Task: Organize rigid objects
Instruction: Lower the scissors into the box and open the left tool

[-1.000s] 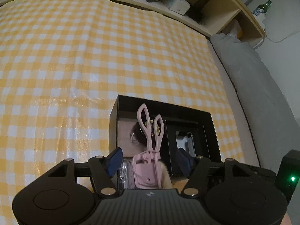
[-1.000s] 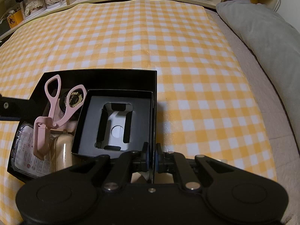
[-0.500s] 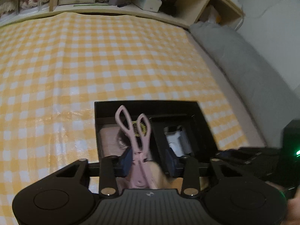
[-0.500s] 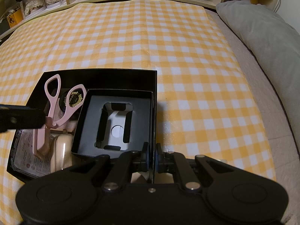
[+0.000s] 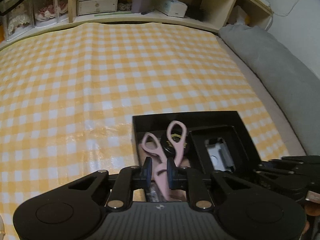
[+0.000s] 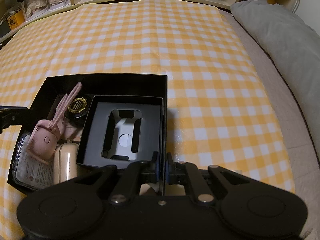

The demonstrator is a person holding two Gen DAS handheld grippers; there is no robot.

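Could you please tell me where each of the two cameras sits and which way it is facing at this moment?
Left wrist: on the left gripper, looking steeply down at the pink eyelash curler between its pads, inside the black box; the right gripper shows at right.
Right wrist: on the right gripper, clamped on the box's right wall.
Shared: box, curler, yellow checked cloth.

The yellow-checked cover (image 6: pixel 180 46) looks like smooth coated cloth with a faint sheen where light strikes it. The black box (image 6: pixel 104 79) seems matt card, its inner tray (image 6: pixel 96 140) a dull grey paperboard. The pink tool (image 5: pixel 178 140) is matt plastic; the cream case (image 6: pixel 67 164) is glossy. The pillow (image 6: pixel 280 40) looks soft grey fabric, the shelf (image 5: pixel 210 23) pale wood.
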